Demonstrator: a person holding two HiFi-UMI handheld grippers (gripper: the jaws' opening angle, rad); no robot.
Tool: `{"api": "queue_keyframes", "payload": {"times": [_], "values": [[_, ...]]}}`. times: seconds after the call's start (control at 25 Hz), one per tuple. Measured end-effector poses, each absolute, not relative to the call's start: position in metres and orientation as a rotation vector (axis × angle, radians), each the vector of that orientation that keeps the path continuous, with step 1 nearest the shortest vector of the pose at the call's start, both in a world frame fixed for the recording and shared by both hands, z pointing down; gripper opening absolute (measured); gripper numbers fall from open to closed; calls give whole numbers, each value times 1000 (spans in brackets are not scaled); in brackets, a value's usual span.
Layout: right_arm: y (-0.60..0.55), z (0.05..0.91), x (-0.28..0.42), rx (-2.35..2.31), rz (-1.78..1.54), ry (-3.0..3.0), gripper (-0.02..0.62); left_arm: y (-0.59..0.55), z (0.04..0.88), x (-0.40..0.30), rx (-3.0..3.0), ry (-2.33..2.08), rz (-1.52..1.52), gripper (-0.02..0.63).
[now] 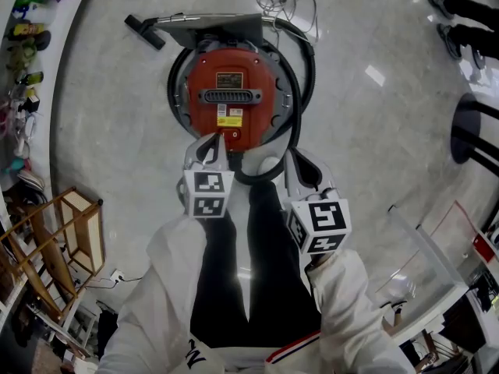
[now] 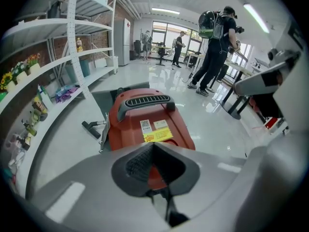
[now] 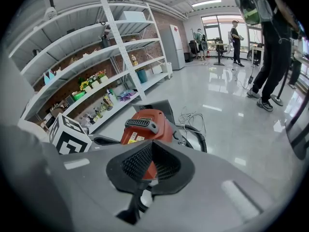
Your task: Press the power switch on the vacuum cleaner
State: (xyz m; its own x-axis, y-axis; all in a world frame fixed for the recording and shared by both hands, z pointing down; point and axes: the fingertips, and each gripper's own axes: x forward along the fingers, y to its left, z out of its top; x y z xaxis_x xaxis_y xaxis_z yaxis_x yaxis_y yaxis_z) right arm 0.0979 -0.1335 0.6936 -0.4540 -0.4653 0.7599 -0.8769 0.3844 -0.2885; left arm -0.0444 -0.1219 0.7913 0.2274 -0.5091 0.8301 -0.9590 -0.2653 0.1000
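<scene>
Vacuum cleaner (image 1: 251,70) is round, red, with grey slotted handle (image 1: 230,96).

The person's grey two-jaw left tongs (image 2: 153,146) point forward and down, jaws closed tip to tip with nothing between them; the grey right tongs (image 3: 151,144) are likewise closed and empty; in the head view the left pair reaches further ahead than the right; the black-and-white left marker cube (image 1: 207,194) sits higher in that view than the right marker cube (image 1: 320,225); both arms, in white sleeves (image 1: 168,279), extend in front of the body, either side of the black-trousered legs (image 1: 249,271).
</scene>
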Motion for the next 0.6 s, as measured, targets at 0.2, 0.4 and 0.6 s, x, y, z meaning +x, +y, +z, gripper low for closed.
{"api": "queue_keyframes", "payload": {"times": [0.2, 0.4, 0.6], "values": [[-132, 695, 99, 1149, 933, -2066, 0, -118, 800, -45, 1843, -1335, 937, 0], [-131, 696, 94, 1137, 943, -2070, 0, -114, 805, -52, 1800, -1344, 929, 0], [-131, 697, 94, 1129, 944, -2068, 0, -120, 803, -53, 1813, -1352, 921, 0]]}}
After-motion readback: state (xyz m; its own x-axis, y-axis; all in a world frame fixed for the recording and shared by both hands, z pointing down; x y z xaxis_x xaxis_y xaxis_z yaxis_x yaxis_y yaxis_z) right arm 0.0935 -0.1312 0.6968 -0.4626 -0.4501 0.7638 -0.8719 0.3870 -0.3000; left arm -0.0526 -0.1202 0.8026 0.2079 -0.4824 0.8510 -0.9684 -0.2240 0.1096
